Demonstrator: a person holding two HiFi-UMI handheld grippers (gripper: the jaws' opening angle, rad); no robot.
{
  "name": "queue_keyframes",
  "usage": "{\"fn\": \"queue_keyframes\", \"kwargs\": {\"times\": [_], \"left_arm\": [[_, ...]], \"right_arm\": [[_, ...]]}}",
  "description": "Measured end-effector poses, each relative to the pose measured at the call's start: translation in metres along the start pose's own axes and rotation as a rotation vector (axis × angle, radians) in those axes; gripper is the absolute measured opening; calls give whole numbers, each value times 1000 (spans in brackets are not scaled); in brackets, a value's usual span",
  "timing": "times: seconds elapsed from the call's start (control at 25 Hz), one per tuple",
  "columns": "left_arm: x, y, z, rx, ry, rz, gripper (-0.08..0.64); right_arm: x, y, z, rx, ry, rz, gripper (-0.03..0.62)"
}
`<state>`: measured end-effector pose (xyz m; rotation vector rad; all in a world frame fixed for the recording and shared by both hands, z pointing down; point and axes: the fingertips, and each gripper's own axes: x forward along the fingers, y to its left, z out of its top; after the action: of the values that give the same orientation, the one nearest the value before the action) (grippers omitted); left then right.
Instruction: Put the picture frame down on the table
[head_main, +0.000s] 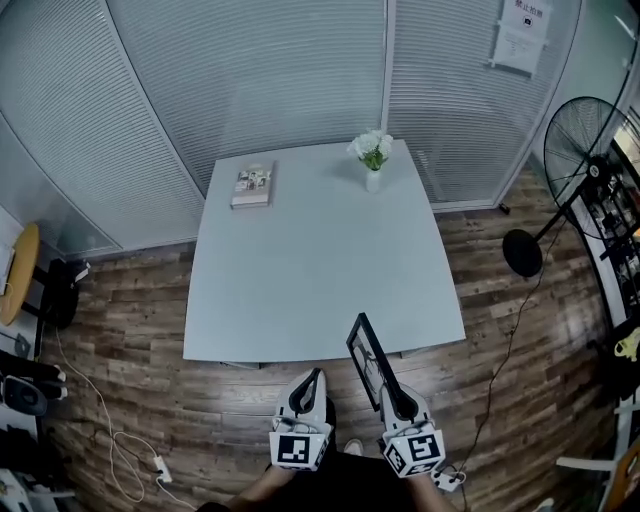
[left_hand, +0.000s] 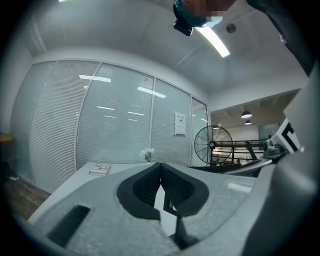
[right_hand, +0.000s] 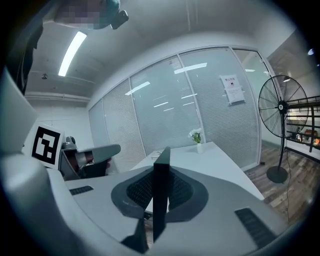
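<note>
Right claw (right_hand: 161, 194) pinches thin black rectangular picture frame (right_hand: 161, 165), seemingly glazed.

Worktop (head_main: 320, 270) layout
Book (head_main: 253, 185) back-left, flower vase (head_main: 373, 162) back-right; picture frame (head_main: 366, 350) above near edge; fan (head_main: 582, 150) on floor (head_main: 500, 330) to the right.

Tabletop (head_main: 300, 280) free before book (head_main: 253, 186) and vase (head_main: 373, 179)

The room is lit evenly and coolly by a ceiling strip lamp (left_hand: 215, 41), seen at one o'clock in the left gripper view. Its glare is mirrored in the glass wall (left_hand: 115, 107). The table (head_main: 300, 260) is lit flatly. Straight lines are bent toward every edge, and the corners of the gripper views are darkened.
</note>
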<state>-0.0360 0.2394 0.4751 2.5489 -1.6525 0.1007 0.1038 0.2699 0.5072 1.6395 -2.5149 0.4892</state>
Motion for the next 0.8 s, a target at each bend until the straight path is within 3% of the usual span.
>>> {"fn": "queue_keyframes", "kwargs": {"times": [0.52,0.8], "left_arm": [[130,126,35,-22,13,-99,15],[166,172,51,-13,-36,-80,15]], "right_arm": [[168,14,57,2,29,1,41],[218,16,69,-5,39,6,41]]}}
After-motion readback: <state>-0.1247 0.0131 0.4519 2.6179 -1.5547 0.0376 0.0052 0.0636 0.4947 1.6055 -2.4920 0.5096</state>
